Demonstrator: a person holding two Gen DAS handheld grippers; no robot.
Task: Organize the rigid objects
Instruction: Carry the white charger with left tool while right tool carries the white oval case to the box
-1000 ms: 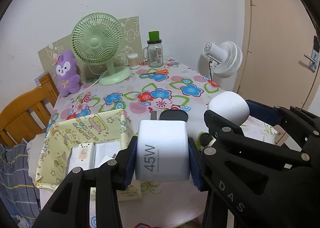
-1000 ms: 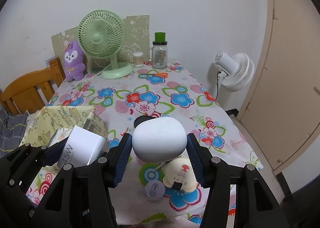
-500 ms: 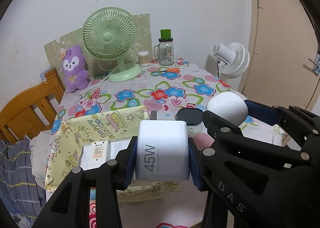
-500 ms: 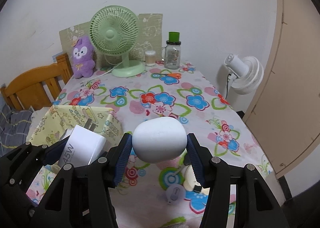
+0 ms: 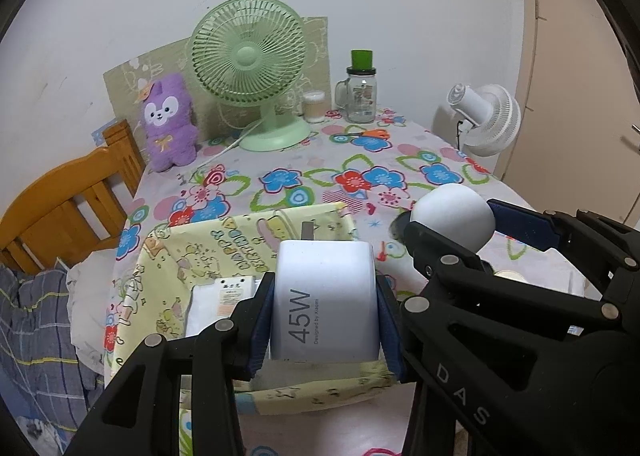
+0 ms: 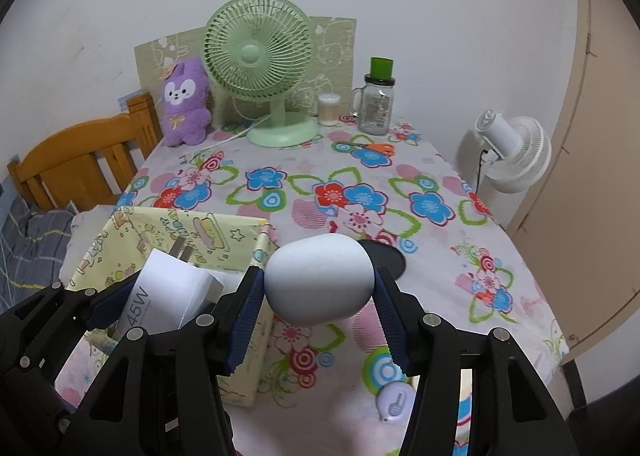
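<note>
My left gripper (image 5: 324, 320) is shut on a white 45W charger (image 5: 325, 304), prongs pointing away, held above the yellow cartoon-print box (image 5: 240, 244). The charger also shows in the right wrist view (image 6: 168, 296), over the box (image 6: 160, 232). My right gripper (image 6: 320, 296) is shut on a white egg-shaped object (image 6: 320, 280), held above the table just right of the box. The egg-shaped object also shows in the left wrist view (image 5: 454, 217). The box holds white items (image 5: 224, 296).
The floral tablecloth (image 6: 360, 183) carries a green fan (image 6: 260, 55), purple plush (image 6: 186, 103), glass jar (image 6: 376, 103), small cup (image 6: 329, 109), scissors (image 6: 368, 147), black disc (image 6: 384, 256) and small lilac item (image 6: 394, 402). A wooden chair (image 6: 76, 159) stands left, a white fan (image 6: 508, 151) right.
Both grippers have moved forward and leftward over the table, each keeping its object. The charger is now above the yellow box, and the egg-shaped object is beside the box's right wall.
</note>
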